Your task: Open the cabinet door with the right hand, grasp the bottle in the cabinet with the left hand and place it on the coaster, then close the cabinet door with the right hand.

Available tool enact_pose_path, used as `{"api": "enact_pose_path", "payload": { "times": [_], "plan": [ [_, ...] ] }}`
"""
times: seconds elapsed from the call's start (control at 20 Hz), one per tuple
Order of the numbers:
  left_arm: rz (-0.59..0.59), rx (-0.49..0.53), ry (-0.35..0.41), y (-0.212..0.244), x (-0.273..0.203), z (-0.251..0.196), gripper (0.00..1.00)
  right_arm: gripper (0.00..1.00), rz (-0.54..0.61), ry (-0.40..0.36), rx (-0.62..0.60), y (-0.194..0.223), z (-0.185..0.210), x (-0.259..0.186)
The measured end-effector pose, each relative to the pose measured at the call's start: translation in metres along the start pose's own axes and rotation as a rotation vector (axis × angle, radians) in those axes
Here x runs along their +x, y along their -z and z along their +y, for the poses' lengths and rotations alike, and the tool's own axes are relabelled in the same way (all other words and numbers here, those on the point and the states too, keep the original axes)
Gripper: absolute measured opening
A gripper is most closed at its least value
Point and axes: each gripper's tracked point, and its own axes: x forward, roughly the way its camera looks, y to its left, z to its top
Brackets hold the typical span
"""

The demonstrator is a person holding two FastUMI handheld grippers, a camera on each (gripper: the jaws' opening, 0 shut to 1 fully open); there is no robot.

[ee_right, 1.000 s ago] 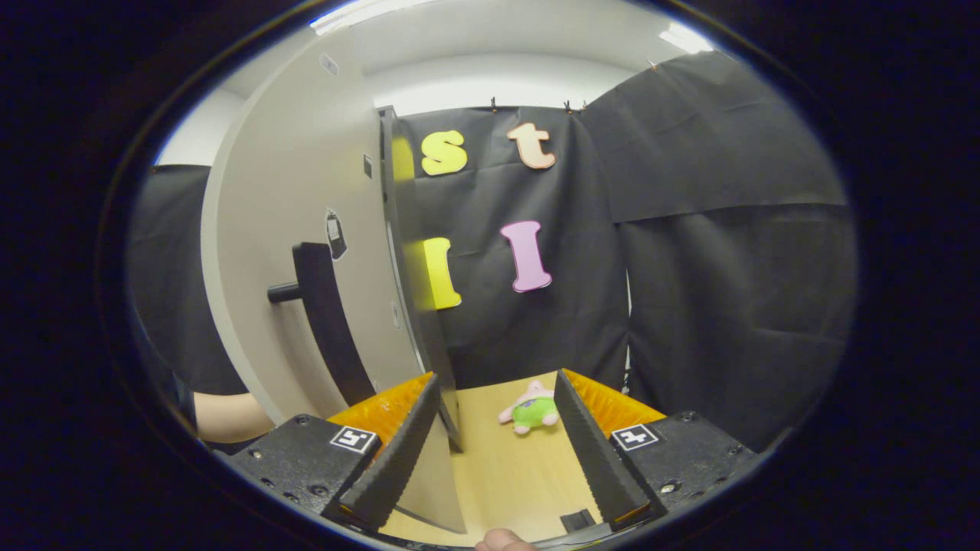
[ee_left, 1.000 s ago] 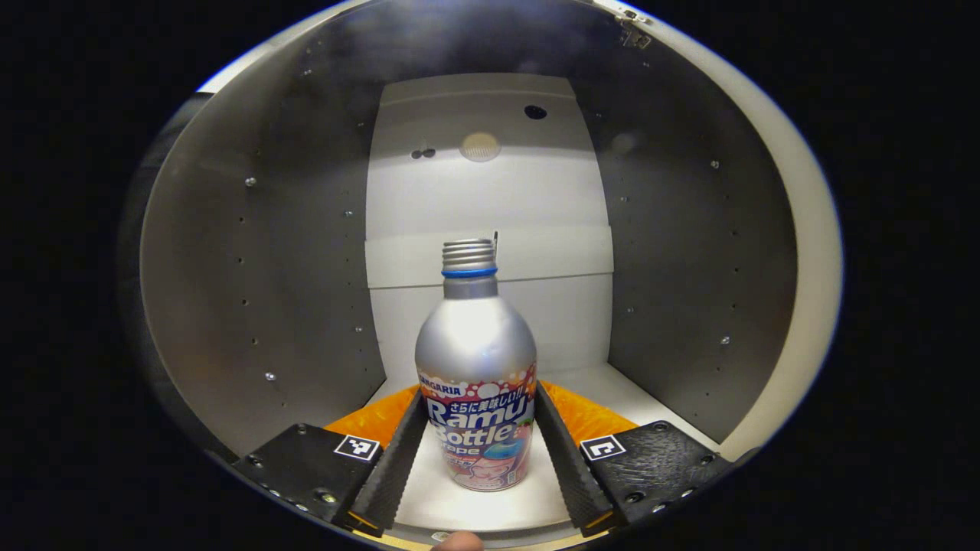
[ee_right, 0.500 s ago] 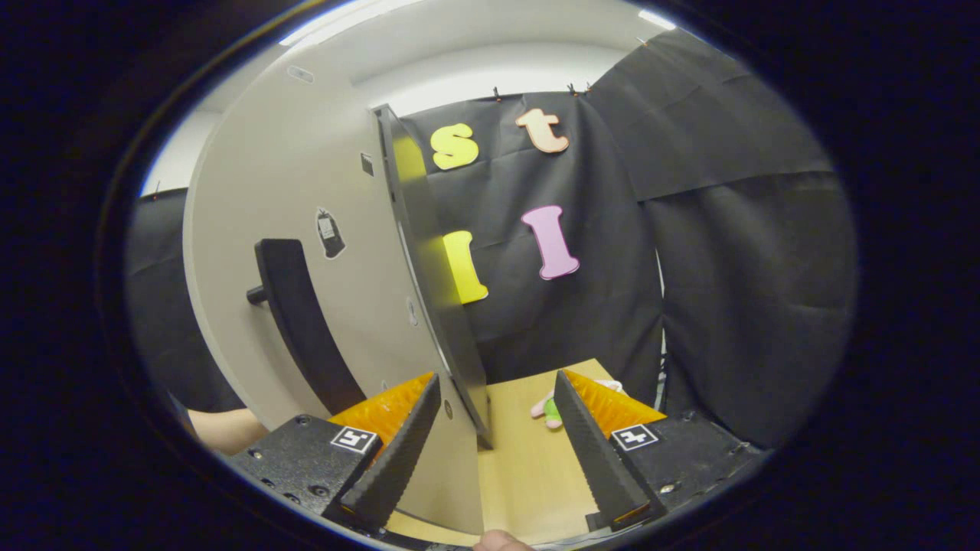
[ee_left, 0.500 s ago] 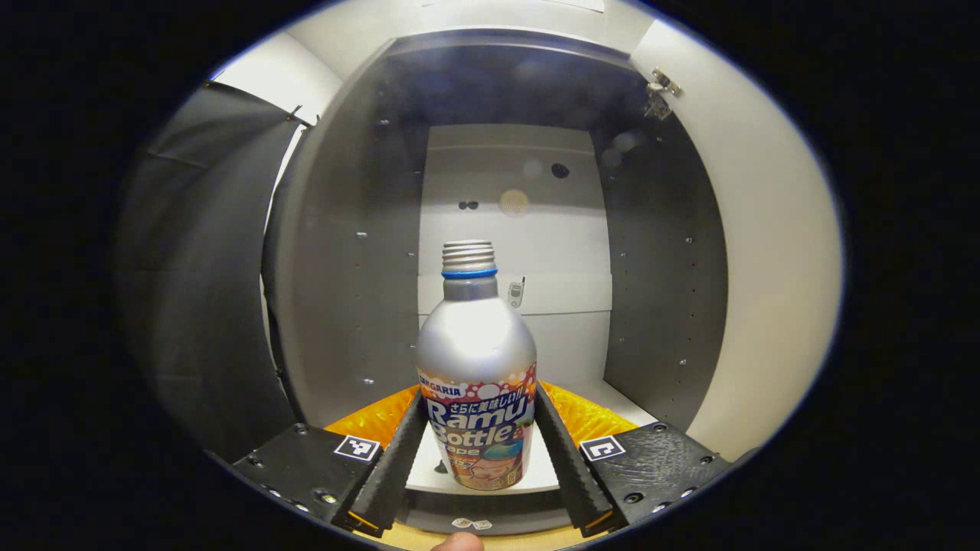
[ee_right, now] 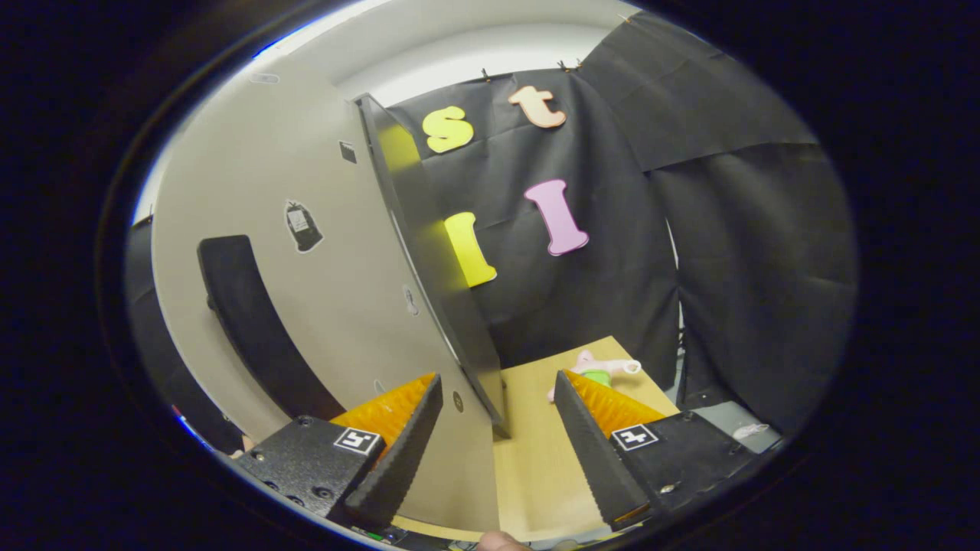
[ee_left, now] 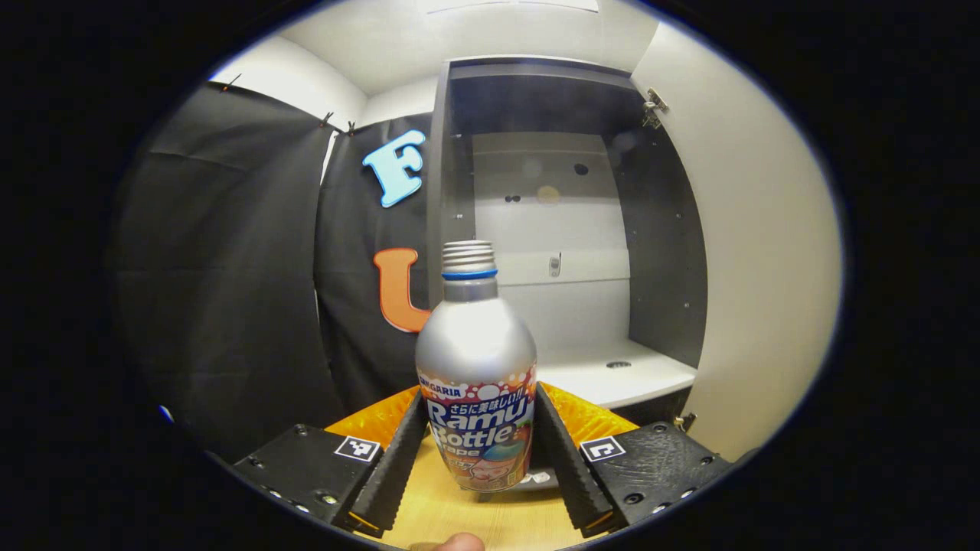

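In the left gripper view a silver bottle [ee_left: 475,360] with a blue neck ring and a colourful label stands upright between my left gripper's [ee_left: 476,451] fingers, which press on its lower half. It hangs above the wooden table [ee_left: 459,520], out in front of the open cabinet [ee_left: 582,229]. The cabinet's white shelf [ee_left: 612,375] lies behind it. In the right gripper view my right gripper [ee_right: 498,444] stands open, straddling the free edge of the open cabinet door [ee_right: 321,291]. The door's black handle [ee_right: 253,321] is to the left of the fingers.
The open door's inner face [ee_left: 758,252] stands at the right of the left gripper view. A small pink and green plush toy [ee_right: 597,369] lies on the wooden table [ee_right: 536,451] beyond the right gripper. Black cloth walls close in the booth.
My left gripper has drawn the bottle back out of the cabinet, from over the shelf to over the table. The right gripper has shifted slightly along the door edge, staying open.
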Motion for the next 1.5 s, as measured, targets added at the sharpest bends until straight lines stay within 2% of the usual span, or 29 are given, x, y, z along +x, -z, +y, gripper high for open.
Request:
{"api": "enact_pose_path", "payload": {
  "times": [0.25,0.45,0.6,0.75,0.9,1.05,1.2,1.35,1.5],
  "plan": [
    [0.024,-0.040,-0.048,0.048,-0.031,0.030,0.80,0.94,0.015,0.043,-0.004,0.001,-0.006,-0.003],
    [0.071,-0.007,-0.086,0.112,-0.047,0.043,0.80,0.94,0.046,0.054,0.009,0.004,-0.007,-0.004],
    [0.097,0.012,-0.119,0.161,-0.061,0.049,0.80,0.94,0.064,0.071,-0.038,0.001,-0.007,-0.005],
    [0.136,-0.017,-0.137,0.211,-0.075,0.050,0.80,0.94,0.064,0.068,-0.099,-0.002,-0.005,-0.004],
    [0.146,-0.016,-0.165,0.246,-0.086,0.058,0.80,0.93,0.081,0.074,-0.094,-0.001,-0.007,-0.005],
    [0.124,0.000,-0.170,0.272,-0.082,0.060,0.80,0.93,0.116,0.052,-0.084,0.003,-0.003,-0.003],
    [0.144,0.054,-0.171,0.295,-0.078,0.061,0.80,0.93,0.113,0.062,-0.144,-0.001,-0.005,-0.002],
    [0.115,0.037,-0.165,0.297,-0.075,0.060,0.80,0.93,0.129,0.067,-0.177,0.004,-0.009,-0.001],
    [0.178,0.069,-0.173,0.309,-0.073,0.063,0.85,0.93,0.142,0.057,-0.174,0.010,-0.010,0.002]
  ]
}}
